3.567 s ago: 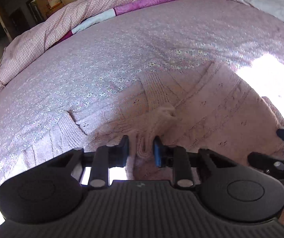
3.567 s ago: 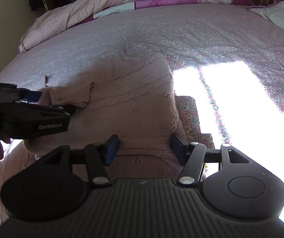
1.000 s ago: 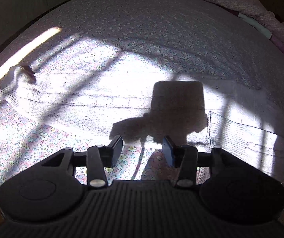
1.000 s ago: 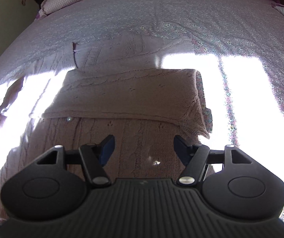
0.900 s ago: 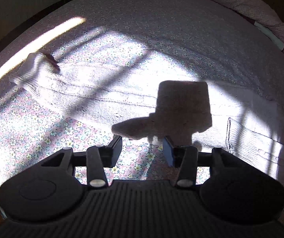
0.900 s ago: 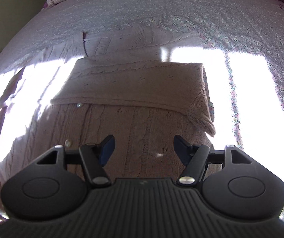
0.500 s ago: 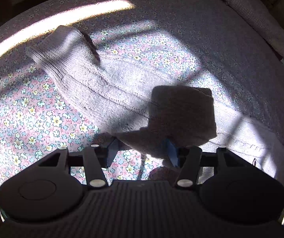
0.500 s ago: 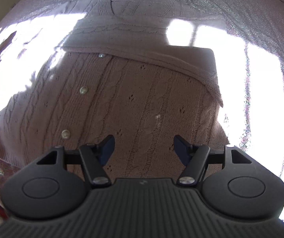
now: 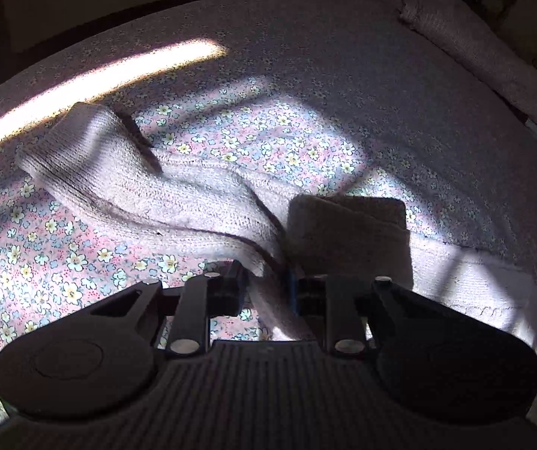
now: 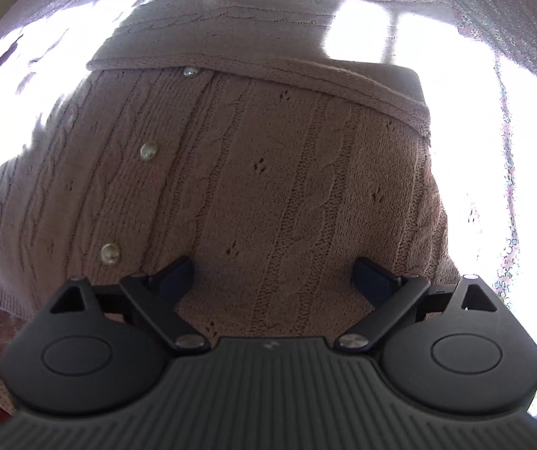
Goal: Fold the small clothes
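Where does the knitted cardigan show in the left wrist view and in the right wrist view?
Left wrist: cardigan, its sleeve running from upper left down into the left gripper.
Right wrist: its buttoned front fills the centre, above the open right gripper.
Shared landmark: floral bedsheet.

The left gripper (image 9: 264, 285) is matte black plastic: a ribbed central body flanked by two round housings, each with a shallow circular recess. Silver rivets pin its flat linkage bars above the ribbed body. Its finger pads look dark blue, though shadow makes that uncertain. The right gripper (image 10: 274, 273) has the same build, with clearer navy pads (image 10: 371, 279) and a small pale mark on the ribbed body's top edge.
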Tool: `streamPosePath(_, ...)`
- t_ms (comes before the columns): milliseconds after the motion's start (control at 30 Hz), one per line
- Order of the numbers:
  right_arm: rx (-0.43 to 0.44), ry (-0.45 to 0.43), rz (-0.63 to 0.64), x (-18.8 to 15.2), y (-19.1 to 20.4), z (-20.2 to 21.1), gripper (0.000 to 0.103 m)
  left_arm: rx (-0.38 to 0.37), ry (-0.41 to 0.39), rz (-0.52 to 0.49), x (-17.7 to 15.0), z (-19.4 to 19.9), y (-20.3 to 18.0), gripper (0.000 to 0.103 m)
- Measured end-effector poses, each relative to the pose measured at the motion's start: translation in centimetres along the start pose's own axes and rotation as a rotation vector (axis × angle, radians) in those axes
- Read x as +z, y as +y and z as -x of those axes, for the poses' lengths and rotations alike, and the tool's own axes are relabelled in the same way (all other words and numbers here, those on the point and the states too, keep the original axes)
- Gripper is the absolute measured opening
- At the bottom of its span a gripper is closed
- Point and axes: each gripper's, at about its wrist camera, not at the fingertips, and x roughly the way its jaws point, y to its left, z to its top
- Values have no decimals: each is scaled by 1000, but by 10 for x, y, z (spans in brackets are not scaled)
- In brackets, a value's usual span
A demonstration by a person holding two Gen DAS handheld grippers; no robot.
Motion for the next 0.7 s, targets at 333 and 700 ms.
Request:
streamPosePath(333, 5, -15, -14, -1, -3, 3, 96, -176, -121, -100, -4, 66, -33, 13)
streamPosePath(700, -12, -144, -94, 2, -19, 51, 93, -434, -192, -216, -24, 132, -136, 13)
